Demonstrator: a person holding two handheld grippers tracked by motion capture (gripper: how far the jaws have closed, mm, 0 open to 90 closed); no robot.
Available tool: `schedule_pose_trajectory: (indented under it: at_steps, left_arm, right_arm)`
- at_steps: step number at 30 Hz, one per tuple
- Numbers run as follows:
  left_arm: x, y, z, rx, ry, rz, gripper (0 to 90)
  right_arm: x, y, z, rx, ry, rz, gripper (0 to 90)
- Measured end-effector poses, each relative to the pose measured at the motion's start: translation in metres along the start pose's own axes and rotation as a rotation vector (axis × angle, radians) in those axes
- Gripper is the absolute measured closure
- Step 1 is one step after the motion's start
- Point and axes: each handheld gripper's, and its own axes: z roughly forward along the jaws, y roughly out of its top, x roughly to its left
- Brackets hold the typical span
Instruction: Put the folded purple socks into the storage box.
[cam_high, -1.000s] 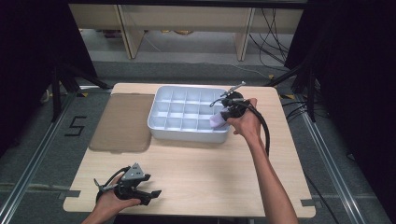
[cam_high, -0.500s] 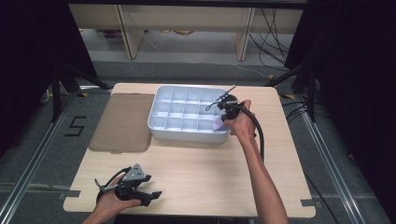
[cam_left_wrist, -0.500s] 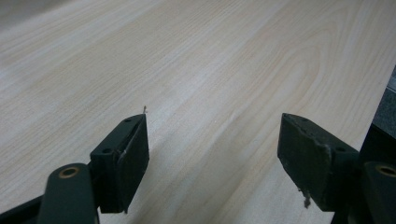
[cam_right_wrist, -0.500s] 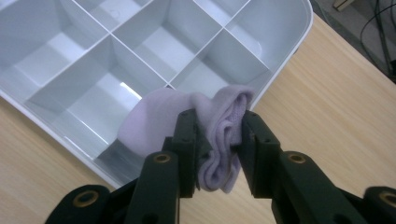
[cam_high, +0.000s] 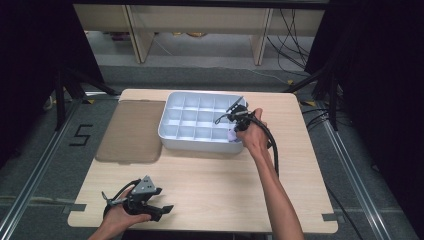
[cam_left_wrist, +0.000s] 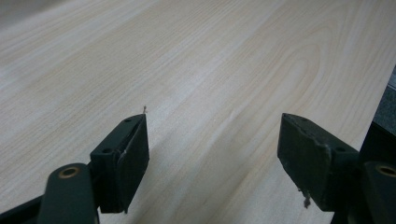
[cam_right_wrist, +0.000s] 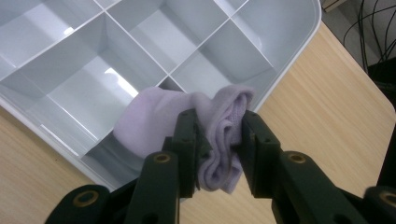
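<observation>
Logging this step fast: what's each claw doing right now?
Left claw: open, nothing between its jaws, over bare table.
Right claw: shut on the lilac cloth, at the divided tray's corner compartment.

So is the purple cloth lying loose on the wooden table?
No, the right gripper pinches the purple cloth over the white tray.

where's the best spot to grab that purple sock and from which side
Grip the bunched, folded middle of the purple sock, coming from above, as the right tongs do now: there the soft cloth is doubled into a thick ridge that the jaws pinch from both sides. Its loose end droops into a near corner compartment of the white divided tray, so a top approach probably clears the dividers.
</observation>
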Motion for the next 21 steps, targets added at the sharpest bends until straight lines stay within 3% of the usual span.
schedule_pose_trajectory:
  at_steps: [3, 8, 11, 13, 16, 17, 19, 20, 21]
  left_arm:
    - [0.001, 0.0, -0.001, 0.011, 0.006, 0.01, 24.5]
    - [0.0, 0.0, -0.001, 0.005, -0.001, -0.004, 24.5]
    - [0.0, 0.0, 0.0, -0.002, -0.001, -0.01, 24.5]
    - [0.0, 0.0, 0.0, -0.006, -0.003, -0.012, 24.5]
    - [0.0, 0.0, 0.0, -0.007, -0.004, -0.013, 24.5]
    - [-0.001, 0.0, 0.0, -0.005, 0.0, -0.032, 24.6]
    - [0.0, 0.0, 0.0, -0.006, -0.001, -0.028, 24.5]
    - [0.001, 0.0, -0.001, 0.003, 0.001, -0.016, 24.5]
    - [0.002, 0.001, -0.002, 0.001, 0.0, 0.0, 24.6]
  right_arm:
    - [0.003, -0.001, 0.004, -0.001, 0.005, -0.002, 70.2]
    - [0.007, -0.004, 0.014, 0.01, 0.054, 0.009, 70.1]
    - [0.009, -0.009, 0.024, 0.011, 0.099, 0.039, 69.4]
    - [0.01, -0.009, 0.025, 0.025, 0.099, 0.063, 69.2]
    - [0.007, -0.011, 0.024, -0.001, 0.131, 0.07, 66.3]
    - [0.006, -0.011, 0.023, -0.014, 0.135, 0.086, 64.1]
    - [0.001, -0.01, 0.015, -0.049, 0.153, 0.136, 61.6]
    - [0.001, -0.01, 0.015, -0.049, 0.153, 0.136, 61.6]
    - [-0.007, -0.01, 0.008, -0.081, 0.182, 0.141, 65.1]
